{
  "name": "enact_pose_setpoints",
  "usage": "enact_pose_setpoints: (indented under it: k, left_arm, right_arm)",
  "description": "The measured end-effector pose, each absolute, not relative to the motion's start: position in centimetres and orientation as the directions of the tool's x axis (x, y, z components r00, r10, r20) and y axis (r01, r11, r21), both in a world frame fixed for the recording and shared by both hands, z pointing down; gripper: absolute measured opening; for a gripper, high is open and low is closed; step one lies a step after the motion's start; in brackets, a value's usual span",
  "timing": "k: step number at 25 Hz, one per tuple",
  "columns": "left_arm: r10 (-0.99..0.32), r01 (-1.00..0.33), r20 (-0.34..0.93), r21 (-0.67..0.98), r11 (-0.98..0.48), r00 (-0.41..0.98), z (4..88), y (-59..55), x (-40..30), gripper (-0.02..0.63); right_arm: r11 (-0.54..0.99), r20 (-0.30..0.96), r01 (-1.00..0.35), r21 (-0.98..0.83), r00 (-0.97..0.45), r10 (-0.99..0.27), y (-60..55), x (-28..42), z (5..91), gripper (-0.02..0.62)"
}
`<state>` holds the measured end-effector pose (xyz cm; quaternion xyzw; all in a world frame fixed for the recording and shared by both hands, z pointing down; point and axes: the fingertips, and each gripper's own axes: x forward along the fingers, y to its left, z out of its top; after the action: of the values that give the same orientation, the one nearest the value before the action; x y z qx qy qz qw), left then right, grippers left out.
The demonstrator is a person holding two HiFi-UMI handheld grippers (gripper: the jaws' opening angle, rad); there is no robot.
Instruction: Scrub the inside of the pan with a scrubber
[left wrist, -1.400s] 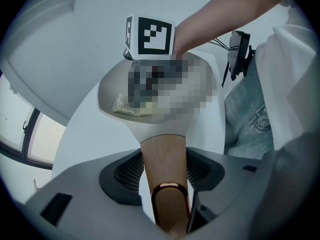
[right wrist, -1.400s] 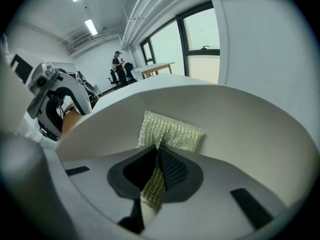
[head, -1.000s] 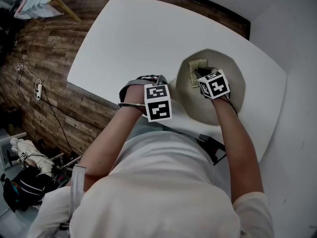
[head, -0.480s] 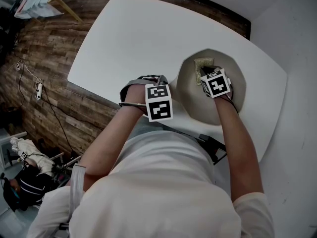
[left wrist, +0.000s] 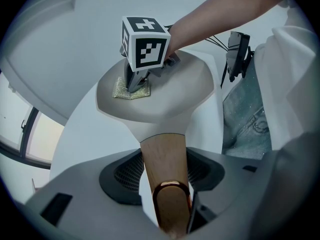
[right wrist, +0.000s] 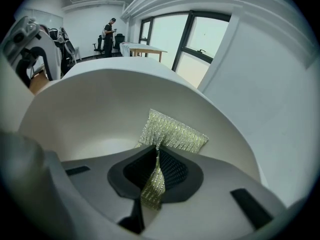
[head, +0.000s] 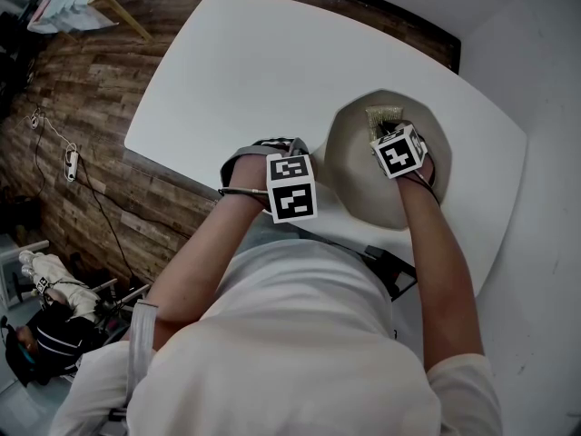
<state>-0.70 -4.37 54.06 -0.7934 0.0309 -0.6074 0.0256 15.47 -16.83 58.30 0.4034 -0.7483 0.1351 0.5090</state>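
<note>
A cream pan (head: 363, 175) sits on the white table (head: 245, 71), at its right side. Its wooden handle (left wrist: 165, 166) runs between the jaws of my left gripper (left wrist: 166, 184), which is shut on it. In the head view the left gripper's marker cube (head: 290, 187) hides that grip. My right gripper (head: 383, 134) reaches down into the pan, shut on a fold of the gold mesh scrubber (right wrist: 172, 131). The rest of the scrubber (head: 383, 116) lies flat against the pan's far inner wall (right wrist: 90, 116). From the left gripper view the scrubber (left wrist: 131, 90) sits under the right gripper's cube (left wrist: 145, 41).
The table's near edge (head: 172, 166) drops to a wooden floor (head: 82, 153) with cables at the left. A white wall (head: 545, 107) stands close on the right. A black device (head: 390, 271) hangs at the person's waist. Far back in the room stands a person (right wrist: 108, 31).
My right gripper has slid the scrubber across the pan's inside, to the right and farther from me, and its cube has rolled a little. The left gripper and the pan stay put.
</note>
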Motion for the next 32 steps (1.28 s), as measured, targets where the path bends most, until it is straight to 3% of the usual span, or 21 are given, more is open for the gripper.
enact_pose_setpoints:
  k: [18, 32]
  left_arm:
    - [-0.082, -0.041, 0.962, -0.074, -0.996, 0.260, 54.1, -4.4, -0.8, 0.241]
    - [-0.082, -0.046, 0.962, -0.072, -0.996, 0.260, 54.2, -4.4, -0.8, 0.241]
  right_arm:
    - [0.636, 0.901, -0.728, 0.256, -0.059, -0.431, -16.5, 18.3, 58.4, 0.037]
    - [0.670, 0.945, -0.699, 0.248, 0.024, -0.325, -14.6, 20.2, 58.8, 0.037]
